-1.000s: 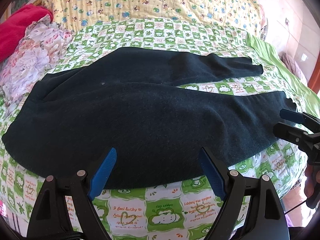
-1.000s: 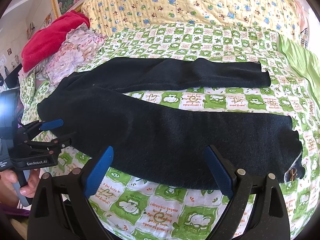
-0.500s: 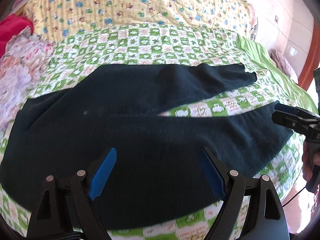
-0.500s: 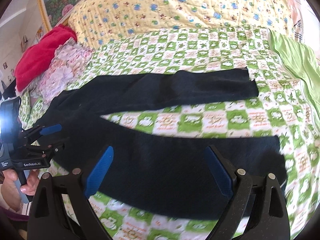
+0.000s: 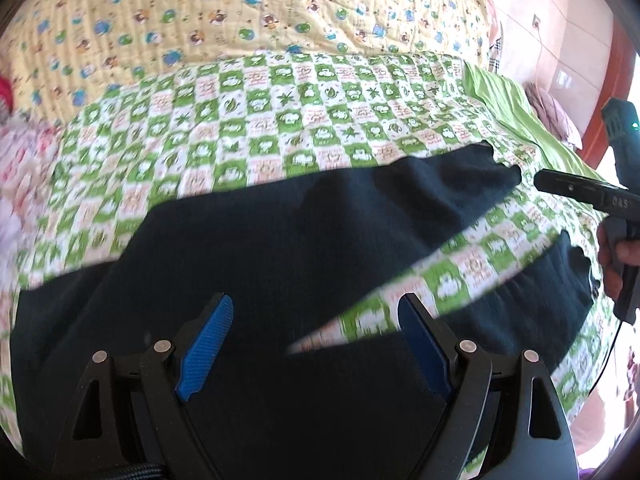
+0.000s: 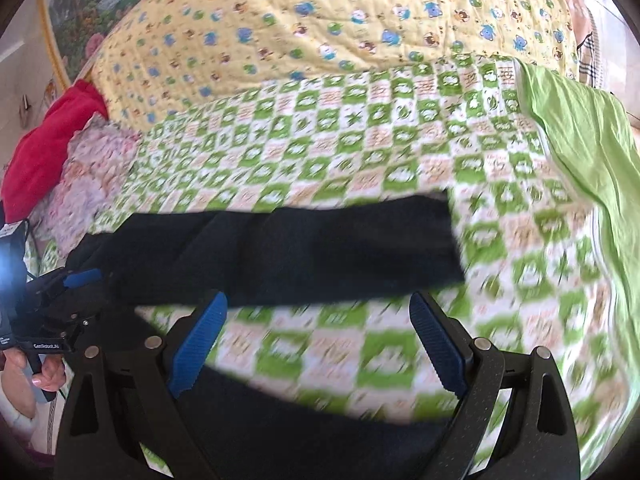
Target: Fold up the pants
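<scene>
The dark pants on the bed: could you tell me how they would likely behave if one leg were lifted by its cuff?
The dark pants would probably go floppy and drape, since they lie flat and follow the checked bedsheet. The fabric looks thick and fuzzy, so likely grippy rather than slippery. The far leg would probably trail behind.

I count 1 pair of dark pants [image 5: 280,248] with 2 legs spread on the bed. 2 grippers: my left gripper [image 5: 312,344] and right gripper [image 6: 316,340], each with 2 blue fingers [image 5: 206,344], so 4 pads total. 1 green-checked sheet [image 6: 360,152], 1 yellow animal-print quilt [image 6: 320,20], 1 plain lime-green cloth [image 6: 580,140]. 1 red garment [image 6: 48,144], 1 pink floral bundle [image 6: 92,176]. 1 framed picture [image 6: 76,20] on the wall.
</scene>
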### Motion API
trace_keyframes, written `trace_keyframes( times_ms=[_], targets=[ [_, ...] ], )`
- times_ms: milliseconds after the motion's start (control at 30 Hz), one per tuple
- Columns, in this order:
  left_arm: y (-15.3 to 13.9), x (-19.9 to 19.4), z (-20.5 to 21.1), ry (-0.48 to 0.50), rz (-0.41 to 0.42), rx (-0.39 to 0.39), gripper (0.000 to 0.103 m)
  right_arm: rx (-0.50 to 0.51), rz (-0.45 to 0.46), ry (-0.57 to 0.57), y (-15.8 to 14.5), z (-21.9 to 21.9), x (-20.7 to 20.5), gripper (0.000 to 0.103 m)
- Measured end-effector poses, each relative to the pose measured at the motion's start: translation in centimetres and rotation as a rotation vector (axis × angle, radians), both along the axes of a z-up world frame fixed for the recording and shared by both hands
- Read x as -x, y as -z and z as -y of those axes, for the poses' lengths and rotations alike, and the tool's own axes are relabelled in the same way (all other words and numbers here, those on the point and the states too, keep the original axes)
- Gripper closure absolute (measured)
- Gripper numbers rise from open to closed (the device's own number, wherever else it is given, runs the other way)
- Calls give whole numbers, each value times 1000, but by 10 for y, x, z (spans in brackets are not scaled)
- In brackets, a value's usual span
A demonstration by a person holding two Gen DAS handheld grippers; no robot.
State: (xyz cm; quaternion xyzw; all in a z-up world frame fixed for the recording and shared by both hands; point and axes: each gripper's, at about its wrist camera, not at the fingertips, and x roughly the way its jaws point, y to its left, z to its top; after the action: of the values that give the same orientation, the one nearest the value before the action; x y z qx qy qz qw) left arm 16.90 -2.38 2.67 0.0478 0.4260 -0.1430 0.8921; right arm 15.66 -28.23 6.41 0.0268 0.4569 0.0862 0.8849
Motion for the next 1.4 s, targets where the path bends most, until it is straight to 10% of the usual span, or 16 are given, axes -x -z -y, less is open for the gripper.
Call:
trace_keyframes(
  times_ms=[800,1000,1100,1167,1400],
  targets=[
    [33,-174,71,331,-160,-86,18,-42,-155,67,43,75,-118,21],
    [54,-181,83,393,-236,-98,22,-34,-188,30,55,73,-123,48],
    [53,-173,92,437,-228,-110,50,-6,-180,27,55,73,-123,76],
    [47,-164,97,455,-216,-125,90,-23,-158,26,50,75,-119,90],
    [12,-120,99,463,-132,-104,96,-83,-24,-33,13,81,-87,94]
  ],
)
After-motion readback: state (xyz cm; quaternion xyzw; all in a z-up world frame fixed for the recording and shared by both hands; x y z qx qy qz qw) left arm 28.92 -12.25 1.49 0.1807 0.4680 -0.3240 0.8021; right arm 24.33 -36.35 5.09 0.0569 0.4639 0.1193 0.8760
